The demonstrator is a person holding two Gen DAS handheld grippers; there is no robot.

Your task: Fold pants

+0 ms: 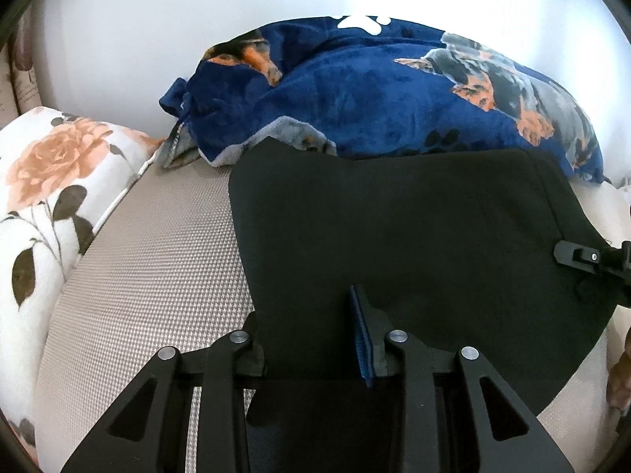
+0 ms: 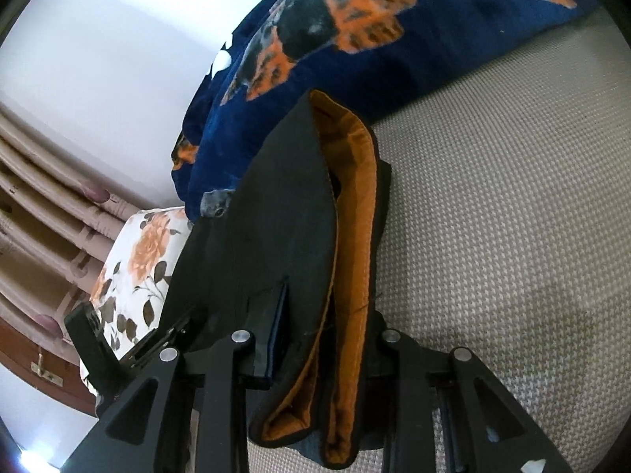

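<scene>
Woven mattress (image 1: 150, 260) lies under both claws. Left claw (image 1: 315, 339) and right claw (image 2: 315, 339) each clamp the pants (image 1: 414, 228). Soft, limp cloth, likely to sag; grip edges.

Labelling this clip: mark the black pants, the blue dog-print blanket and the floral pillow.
black pants (image 1: 414, 228): left wrist view, flat middle of the cloth.
blue dog-print blanket (image 1: 355, 90): left wrist view, plain blue middle.
floral pillow (image 1: 59, 157): left wrist view, orange rose print.
</scene>
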